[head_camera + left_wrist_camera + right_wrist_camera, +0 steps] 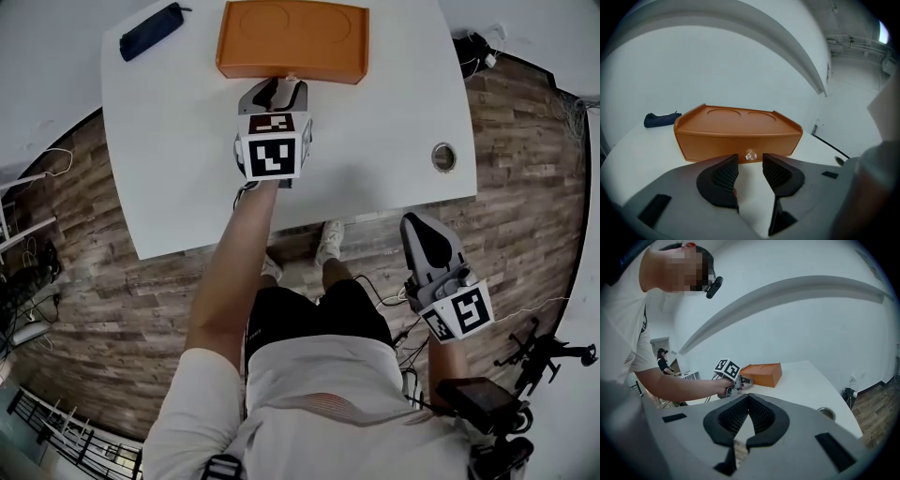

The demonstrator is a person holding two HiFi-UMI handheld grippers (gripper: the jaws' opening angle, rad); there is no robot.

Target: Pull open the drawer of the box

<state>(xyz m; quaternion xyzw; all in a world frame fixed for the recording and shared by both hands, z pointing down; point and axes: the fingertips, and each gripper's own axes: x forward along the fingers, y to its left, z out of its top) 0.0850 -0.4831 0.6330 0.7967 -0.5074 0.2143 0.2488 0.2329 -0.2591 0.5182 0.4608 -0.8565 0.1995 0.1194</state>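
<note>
An orange box with two round hollows in its lid stands at the far edge of the white table. Its drawer front sits flush, with a small clear knob in the middle. My left gripper is right in front of the box. It is open, the knob just beyond the gap between its fingertips and nothing pressed by the pads. My right gripper hangs off the table's near right side over the floor, shut and empty. It sees the box from afar.
A dark blue pouch lies at the table's far left. A round metal grommet sits near the table's right edge. Cables and a black device lie on the wooden floor around the person's legs.
</note>
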